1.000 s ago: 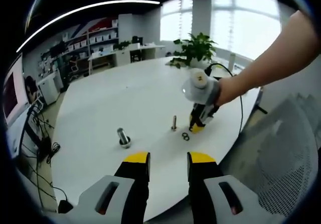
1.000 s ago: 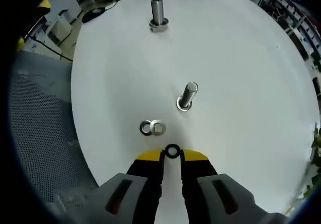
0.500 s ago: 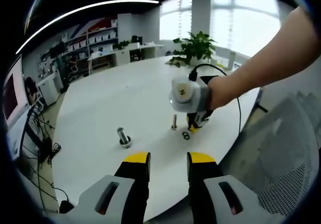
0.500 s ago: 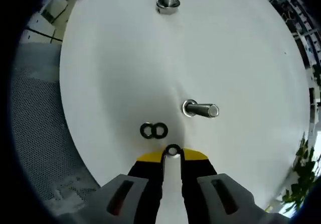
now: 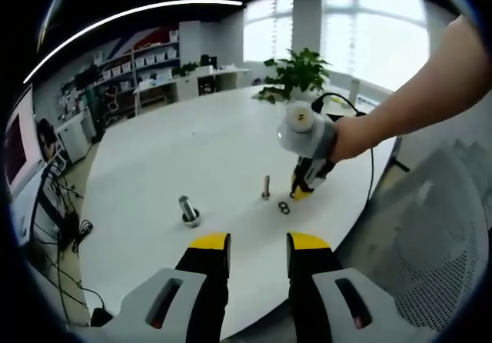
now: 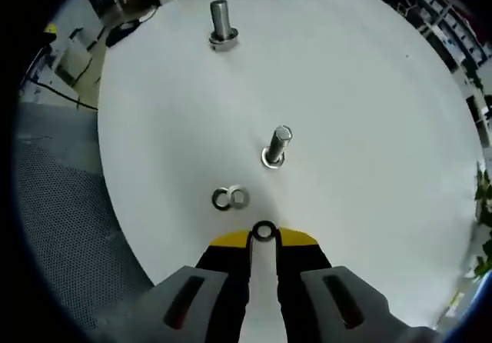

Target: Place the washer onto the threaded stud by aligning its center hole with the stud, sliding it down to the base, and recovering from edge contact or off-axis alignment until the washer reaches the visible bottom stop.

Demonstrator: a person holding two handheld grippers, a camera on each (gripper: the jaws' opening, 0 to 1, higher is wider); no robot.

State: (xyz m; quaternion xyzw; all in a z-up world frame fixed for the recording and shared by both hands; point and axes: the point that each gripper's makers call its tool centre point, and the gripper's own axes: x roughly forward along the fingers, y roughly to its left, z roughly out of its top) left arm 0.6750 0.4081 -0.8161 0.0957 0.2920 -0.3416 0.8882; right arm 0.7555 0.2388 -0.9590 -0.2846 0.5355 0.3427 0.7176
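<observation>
There are no words, numbers or brand names that can be read in either view. The shelves far back in the room hold boxes, but they are too small and blurry to show any writing. The round grey top of the right claw's body has a small yellow mark on it, and it is too blurred to tell what it says. The white table has no labels or signs on it.
</observation>
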